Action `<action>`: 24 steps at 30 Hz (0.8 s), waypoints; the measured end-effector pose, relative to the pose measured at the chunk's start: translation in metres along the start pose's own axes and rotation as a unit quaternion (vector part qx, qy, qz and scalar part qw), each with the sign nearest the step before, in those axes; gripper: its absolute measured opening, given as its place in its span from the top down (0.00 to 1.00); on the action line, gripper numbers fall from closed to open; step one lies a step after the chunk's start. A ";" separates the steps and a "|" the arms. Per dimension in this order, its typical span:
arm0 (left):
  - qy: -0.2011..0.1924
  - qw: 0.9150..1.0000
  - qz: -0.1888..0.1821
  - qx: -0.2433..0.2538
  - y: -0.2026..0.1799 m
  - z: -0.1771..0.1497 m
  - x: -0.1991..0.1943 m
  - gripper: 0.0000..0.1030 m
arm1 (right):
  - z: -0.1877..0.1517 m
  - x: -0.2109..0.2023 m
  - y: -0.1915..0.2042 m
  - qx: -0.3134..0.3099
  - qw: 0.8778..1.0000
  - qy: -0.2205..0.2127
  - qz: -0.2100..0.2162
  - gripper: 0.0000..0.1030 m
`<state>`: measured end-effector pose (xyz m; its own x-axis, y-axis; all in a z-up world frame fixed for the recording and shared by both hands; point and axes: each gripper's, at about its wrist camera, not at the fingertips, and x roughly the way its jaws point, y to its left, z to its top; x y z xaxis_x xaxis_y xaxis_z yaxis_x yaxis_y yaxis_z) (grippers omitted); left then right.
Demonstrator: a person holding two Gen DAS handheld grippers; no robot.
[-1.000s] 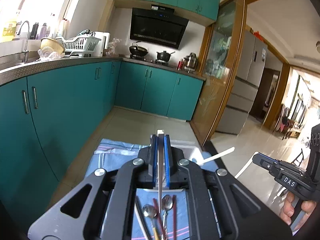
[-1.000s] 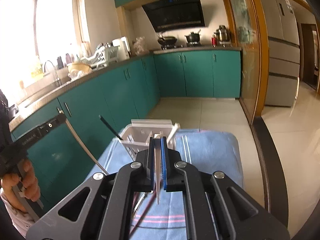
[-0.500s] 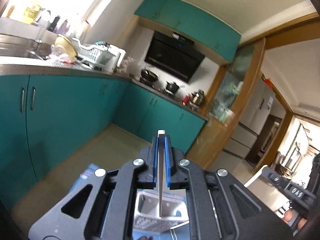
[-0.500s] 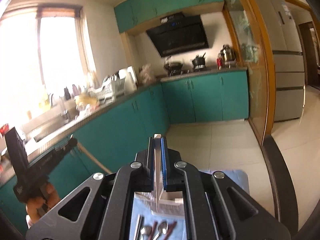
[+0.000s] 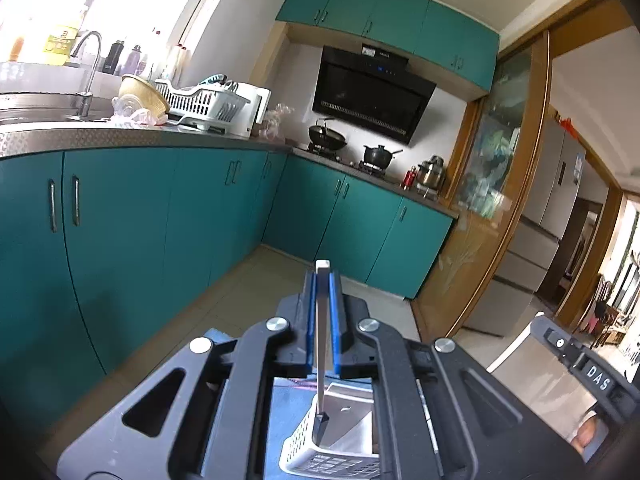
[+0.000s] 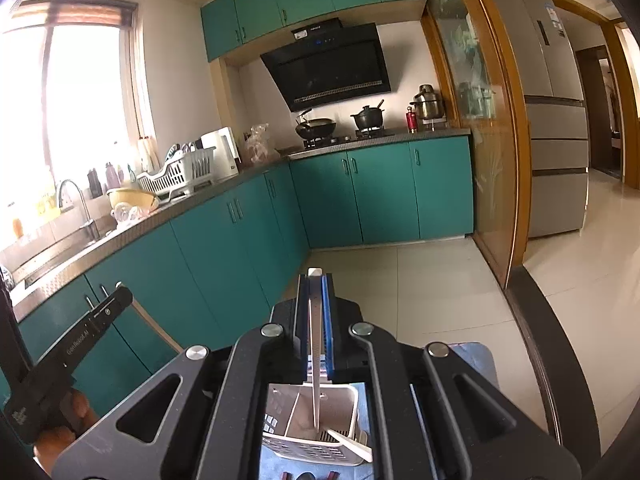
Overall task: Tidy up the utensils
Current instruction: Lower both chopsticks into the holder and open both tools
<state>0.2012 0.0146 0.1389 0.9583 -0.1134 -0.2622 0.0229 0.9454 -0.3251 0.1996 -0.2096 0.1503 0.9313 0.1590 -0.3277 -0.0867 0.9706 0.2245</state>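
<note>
My left gripper is shut on a thin pale chopstick that hangs down, its dark tip inside the white slotted utensil basket. My right gripper is shut on a second pale chopstick that points down into the same basket, where a white utensil leans. The basket stands on a blue striped cloth. The left gripper also shows at the left edge of the right wrist view. Spoon tips peek out at the bottom edge there.
Teal cabinets and a steel counter with sink, dish rack and stove run along the left and back. A wooden glass door frame and fridge stand to the right. Pale tiled floor lies beyond the cloth.
Both grippers have tilted up and risen over the basket, each still holding its chopstick. The spoons on the cloth have dropped out of the left view; the basket now sits under both chopstick tips.
</note>
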 end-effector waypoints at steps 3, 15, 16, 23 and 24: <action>0.003 1.000 0.002 0.007 0.000 -0.007 0.003 0.94 | -0.009 0.006 0.001 -0.006 1.000 0.001 0.000 0.93; 0.002 1.000 -0.006 0.011 0.007 -0.017 -0.019 0.77 | -0.018 -0.012 -0.007 -0.010 1.000 -0.002 -0.019 0.75; 0.002 1.000 -0.007 0.009 0.011 -0.016 -0.023 0.76 | -0.020 -0.018 -0.008 -0.011 1.000 -0.008 -0.021 0.74; 0.021 1.000 0.015 0.016 0.049 -0.040 -0.059 0.64 | -0.046 -0.088 -0.027 -0.001 1.000 -0.027 -0.007 0.64; 0.034 0.999 0.020 0.021 0.055 -0.047 -0.060 0.64 | -0.058 -0.095 -0.032 0.002 1.000 -0.014 -0.002 0.64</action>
<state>0.1317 0.0586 0.0936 0.9371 -0.0935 -0.3364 -0.0025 0.9616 -0.2743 0.0937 -0.2453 0.1213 0.9409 0.1502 -0.3036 -0.0820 0.9706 0.2262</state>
